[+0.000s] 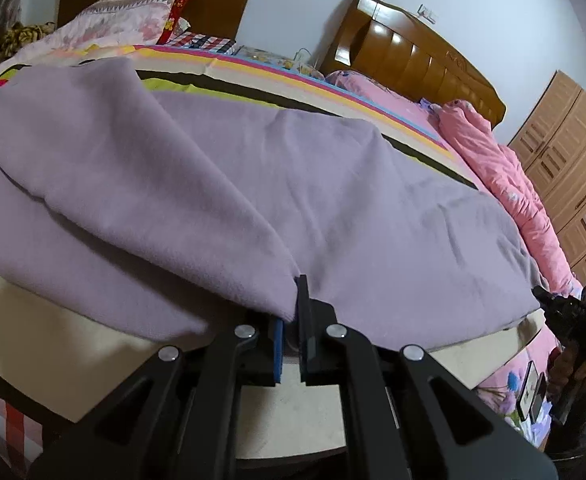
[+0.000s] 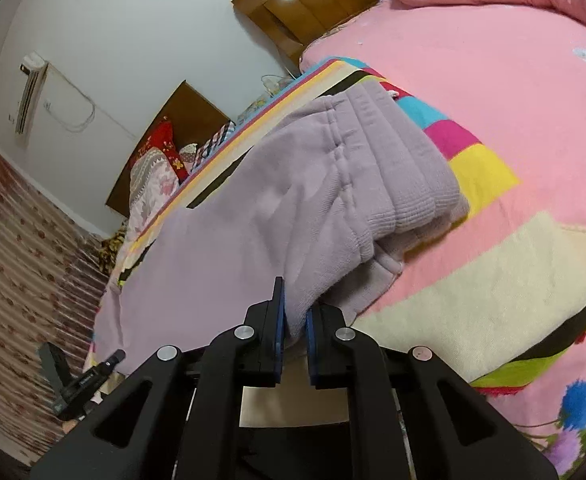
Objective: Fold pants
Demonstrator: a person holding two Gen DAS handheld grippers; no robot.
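Observation:
Lilac fleece pants (image 1: 253, 184) lie across the bed. In the left wrist view my left gripper (image 1: 291, 316) is shut on the near edge of a raised fold of the pants. In the right wrist view my right gripper (image 2: 295, 320) is shut on the pants (image 2: 293, 208) near the ribbed waistband (image 2: 409, 168), which is bunched and lifted. The right gripper also shows at the far right of the left wrist view (image 1: 573, 312). The left gripper shows at the lower left of the right wrist view (image 2: 81, 380).
The bed has a striped multicolour blanket (image 2: 485, 276) over a pink sheet (image 2: 493, 92). A pink duvet (image 1: 505, 176) is heaped at the far side by a wooden headboard (image 1: 409, 60). Pillows (image 1: 133, 12) lie at the back left. A wooden wardrobe (image 1: 573, 160) stands at the right.

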